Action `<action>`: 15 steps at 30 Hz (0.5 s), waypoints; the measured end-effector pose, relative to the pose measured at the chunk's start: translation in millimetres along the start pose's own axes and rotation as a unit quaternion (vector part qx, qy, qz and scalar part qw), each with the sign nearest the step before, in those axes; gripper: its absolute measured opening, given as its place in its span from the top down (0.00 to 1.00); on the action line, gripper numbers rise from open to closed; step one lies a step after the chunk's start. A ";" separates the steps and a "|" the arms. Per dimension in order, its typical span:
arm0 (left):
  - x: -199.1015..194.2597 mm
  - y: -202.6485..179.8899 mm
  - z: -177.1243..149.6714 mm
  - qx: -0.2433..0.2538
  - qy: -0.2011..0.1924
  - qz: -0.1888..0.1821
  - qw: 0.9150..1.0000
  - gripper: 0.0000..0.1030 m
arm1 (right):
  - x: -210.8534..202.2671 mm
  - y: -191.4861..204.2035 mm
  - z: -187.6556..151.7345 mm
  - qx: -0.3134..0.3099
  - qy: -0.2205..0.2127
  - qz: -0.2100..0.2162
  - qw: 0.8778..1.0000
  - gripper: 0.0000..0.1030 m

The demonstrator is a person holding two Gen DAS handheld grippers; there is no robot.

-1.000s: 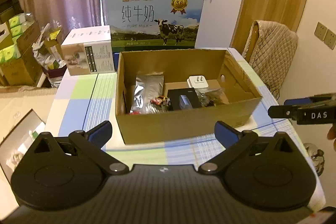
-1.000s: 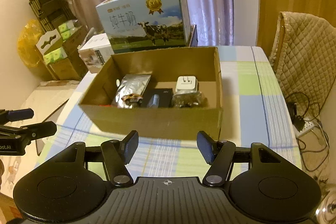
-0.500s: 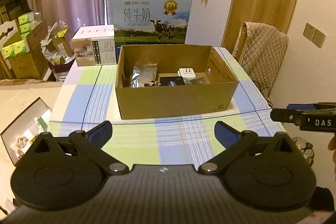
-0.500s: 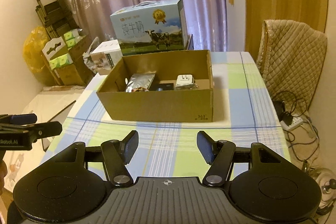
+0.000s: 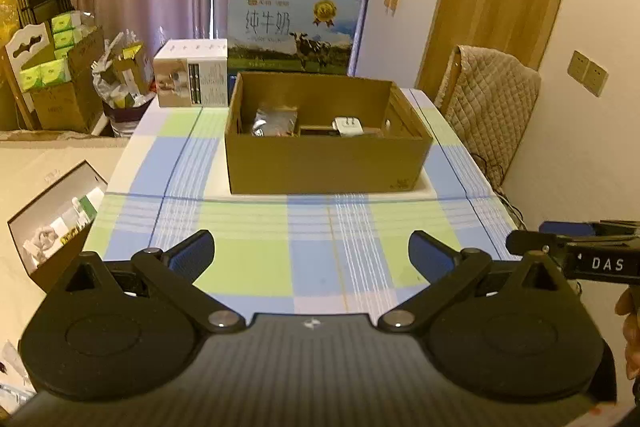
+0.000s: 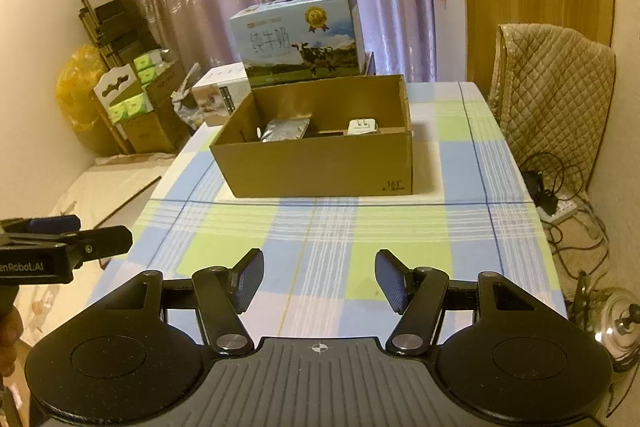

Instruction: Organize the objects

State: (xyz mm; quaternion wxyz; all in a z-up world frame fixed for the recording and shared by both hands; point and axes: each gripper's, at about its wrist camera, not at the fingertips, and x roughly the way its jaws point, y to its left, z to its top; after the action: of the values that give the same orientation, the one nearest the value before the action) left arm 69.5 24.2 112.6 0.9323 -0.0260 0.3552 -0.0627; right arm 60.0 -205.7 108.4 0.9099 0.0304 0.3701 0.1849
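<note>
Both claws hang over the near end of the table [image 5: 256,267], well apart from the box [image 5: 326,167]. The left claw [image 5: 311,257] is spread wide and holds nothing; the right claw [image 6: 319,281] is also parted, somewhat less so, and empty.

The things to be organized sit inside the box: a silver pouch [image 6: 286,129] toward the left, a white plug adapter [image 6: 362,127] toward the right, and something dark between them that is too hidden to name. The near wall of the box blocks most of the view of its floor, so a reach from this low angle would likely strike the rim or push the whole box along the cloth. The pouch looks slick and limp, so a pinch on its flat face could slip. The adapter lies close to the dark item, and a wide claw might catch both.

Behind the box stands a milk carton [image 5: 292,27], with a white box [image 5: 192,73] just beside it on the left; both limit room on the far side. A quilted chair [image 6: 556,95] stands to the right of the table, and cables and a kettle [image 6: 612,323] lie on the floor there. The rest of the cloth is bare, so nothing stands between the claws and the box.
</note>
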 end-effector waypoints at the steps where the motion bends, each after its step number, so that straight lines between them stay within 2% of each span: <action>1: -2.6 -1.1 -3.2 0.002 0.001 0.000 1.000 0.01 | -2.8 2.1 -2.9 -0.004 -0.001 -0.003 1.000 0.43; 15: -25.8 -7.6 -29.0 0.003 -0.005 0.007 1.000 0.01 | -20.1 11.3 -27.7 -0.004 0.004 -0.005 1.000 0.43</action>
State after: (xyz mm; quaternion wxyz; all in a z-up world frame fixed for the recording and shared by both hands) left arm 30.4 20.0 108.7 0.9344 -0.0208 0.3510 -0.0570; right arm 24.3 -204.7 103.9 0.9096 0.0243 0.3729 0.1819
